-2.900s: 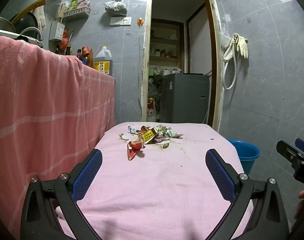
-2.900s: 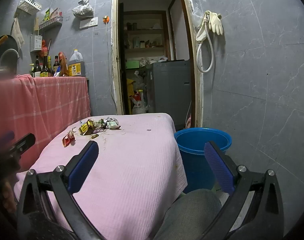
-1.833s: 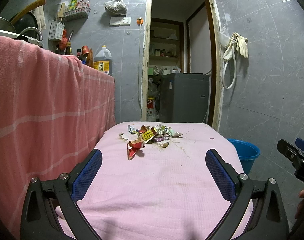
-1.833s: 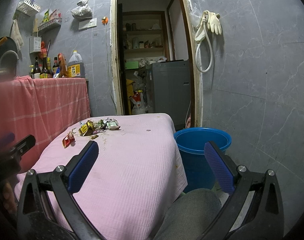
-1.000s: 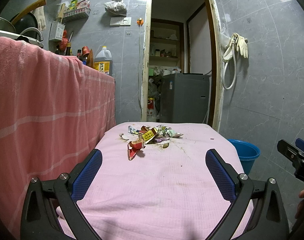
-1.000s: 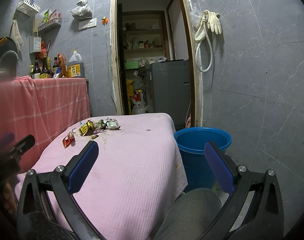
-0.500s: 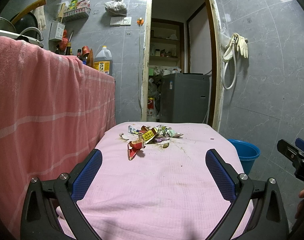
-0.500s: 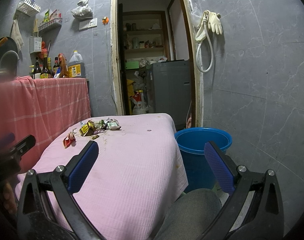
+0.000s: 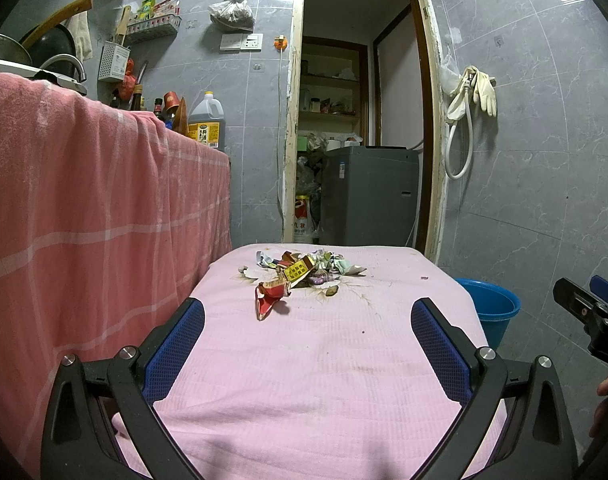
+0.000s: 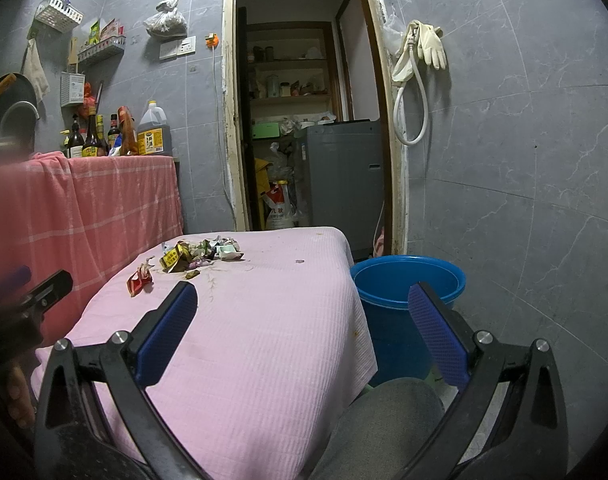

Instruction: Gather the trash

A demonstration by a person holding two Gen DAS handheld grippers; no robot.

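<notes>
Toward the far end of the pink table (image 9: 328, 380) sits the trash pile (image 9: 304, 270), a red wrapper (image 9: 268, 295) just nearer, with bare cloth between it and me. Beside the table's right edge stands the blue bucket (image 10: 408, 284). My left gripper (image 9: 308, 332) and right gripper (image 10: 304, 312) hover level at the near edge, jaws spread wide, holding nothing.

The surface (image 9: 324, 380), draped in a pink ribbed cloth (image 10: 263, 340) with faint brown stains, carries a heap of crumpled wrappers (image 9: 308, 268) toward its far end. A red wrapper (image 9: 269, 296) lies just near and left of the heap, and a small scrap (image 9: 424, 278) sits apart at the far right.
</notes>
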